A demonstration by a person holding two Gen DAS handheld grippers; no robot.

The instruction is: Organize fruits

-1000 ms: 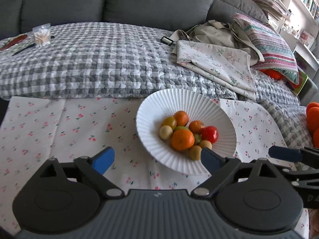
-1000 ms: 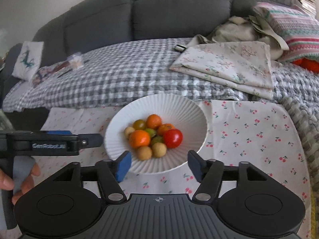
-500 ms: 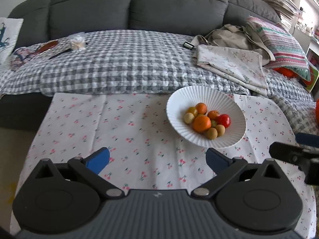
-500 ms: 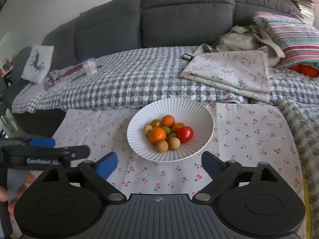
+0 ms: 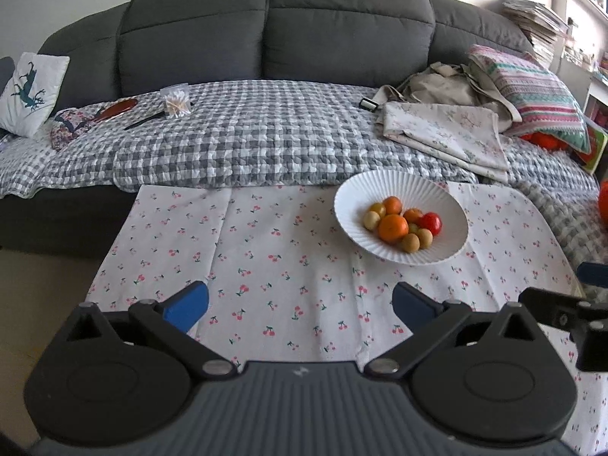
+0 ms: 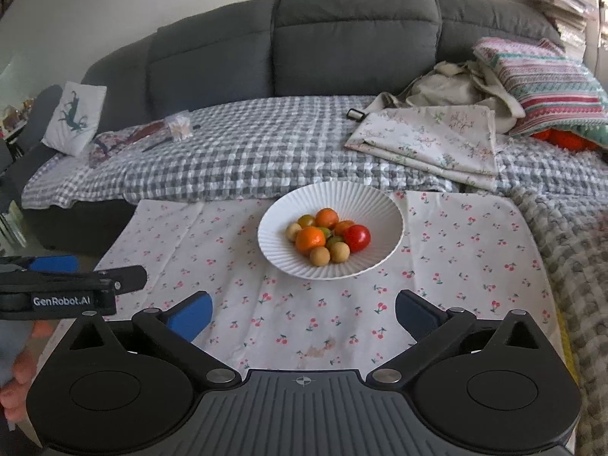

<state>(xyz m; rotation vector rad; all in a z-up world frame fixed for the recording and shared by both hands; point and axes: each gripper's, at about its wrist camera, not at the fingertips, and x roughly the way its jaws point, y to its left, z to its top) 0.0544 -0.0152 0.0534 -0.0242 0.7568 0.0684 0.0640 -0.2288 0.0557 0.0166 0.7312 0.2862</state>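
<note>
A white ribbed bowl (image 5: 448, 205) (image 6: 387, 209) stands on the cherry-print cloth (image 5: 285, 258) (image 6: 456, 250) at the far side of the table. It holds several small fruits: an orange mandarin (image 5: 393, 228) (image 6: 310, 238), a red tomato (image 5: 430, 222) (image 6: 357, 238) and pale yellow round ones (image 6: 329, 254). My left gripper (image 5: 300, 306) is open and empty, well short of the bowl and to its left. My right gripper (image 6: 304, 309) is open and empty, in front of the bowl. The left gripper also shows from the side in the right wrist view (image 6: 76, 285).
A grey sofa (image 5: 342, 30) with a checked blanket (image 5: 247, 140) runs behind the table. Folded floral cloth (image 6: 429, 136), a beige bag and a striped pillow (image 6: 551, 79) lie at its right. A white cushion (image 5: 30, 91) sits at the left.
Both grippers have drawn back from the bowl, which now looks smaller and farther. The jaws stay open. The fruits have not moved.
</note>
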